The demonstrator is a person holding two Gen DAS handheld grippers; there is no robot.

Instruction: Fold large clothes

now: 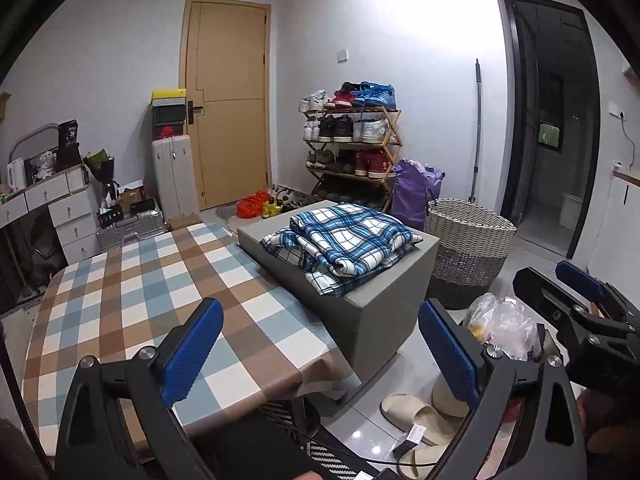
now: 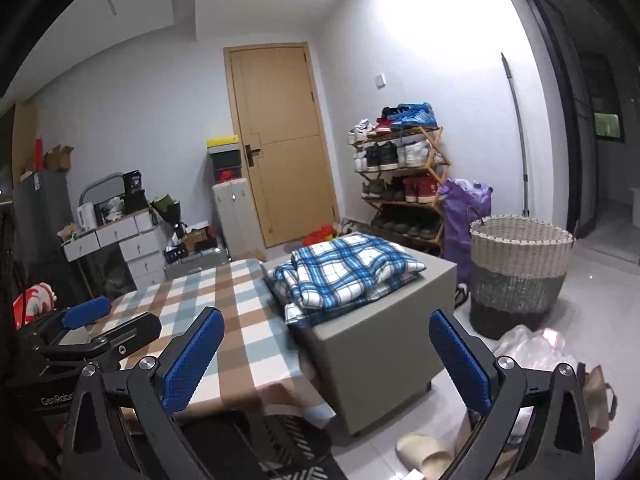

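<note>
- I am looking at the blue-and-white plaid garment, which is lying in a loose, rumpled stack of layers on top of the grey box-shaped stool; I cannot tell whether it is a finished fold or a pile waiting to be spread.
- The stool is standing against the far corner of the table, whose checked brown, blue and white cloth is lying bare.
- I am holding the left tool with its blue pads wide apart, gripping nothing, low over the table's near edge.
- I am holding the right tool likewise spread and empty, short of the stool.
- Any grip here should take single edges or corners, not the whole bundle, and keep both tools level.
- I am reading "GenRobo…" on the left tool's body in the right view; other labels are too small.
</note>
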